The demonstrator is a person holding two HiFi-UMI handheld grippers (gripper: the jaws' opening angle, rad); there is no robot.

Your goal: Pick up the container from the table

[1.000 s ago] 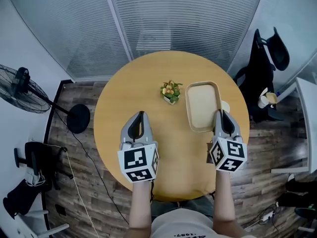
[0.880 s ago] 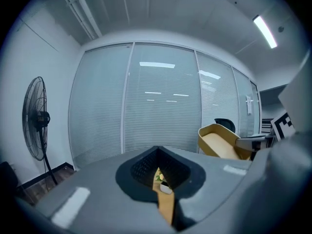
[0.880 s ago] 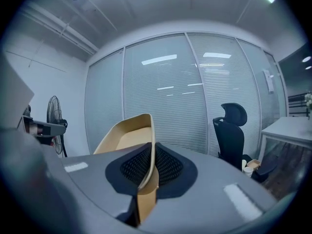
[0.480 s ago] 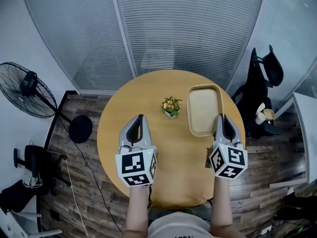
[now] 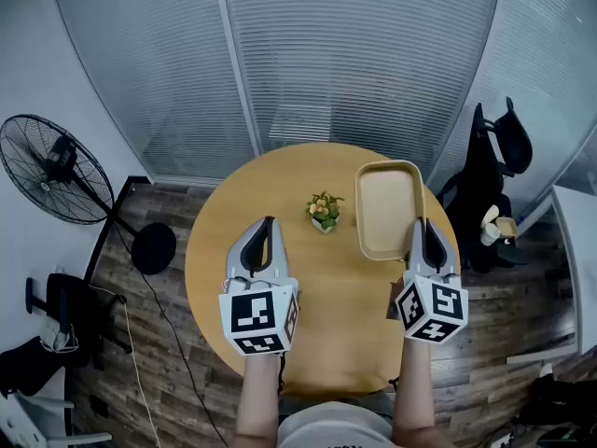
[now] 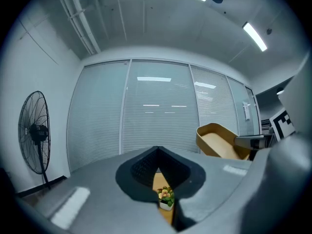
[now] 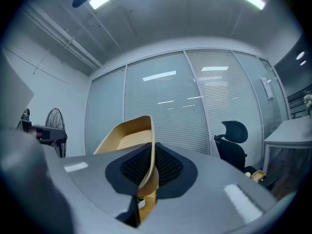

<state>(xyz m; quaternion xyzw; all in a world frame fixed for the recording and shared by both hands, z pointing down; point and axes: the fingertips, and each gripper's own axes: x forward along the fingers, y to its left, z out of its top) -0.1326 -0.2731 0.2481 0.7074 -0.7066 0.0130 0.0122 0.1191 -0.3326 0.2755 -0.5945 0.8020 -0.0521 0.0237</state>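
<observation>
- Your left gripper (image 5: 267,226) hangs clenched on nothing above the table's (image 5: 244,215) near left.
- The small plant (image 5: 324,209) sits mid-table, untouched.
- The container (image 5: 387,208) has risen off the table at the right since a second ago, tilted, with your right gripper (image 5: 424,224) clamped on its near right rim. The pick-up looks essentially done.

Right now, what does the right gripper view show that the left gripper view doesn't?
Only right gripper view: the right gripper shut on the wall of the container, plus a chair. Only left gripper view: the left gripper shut and empty, the flowers of the plant beyond it. Both: container, fan, blinds.
</observation>
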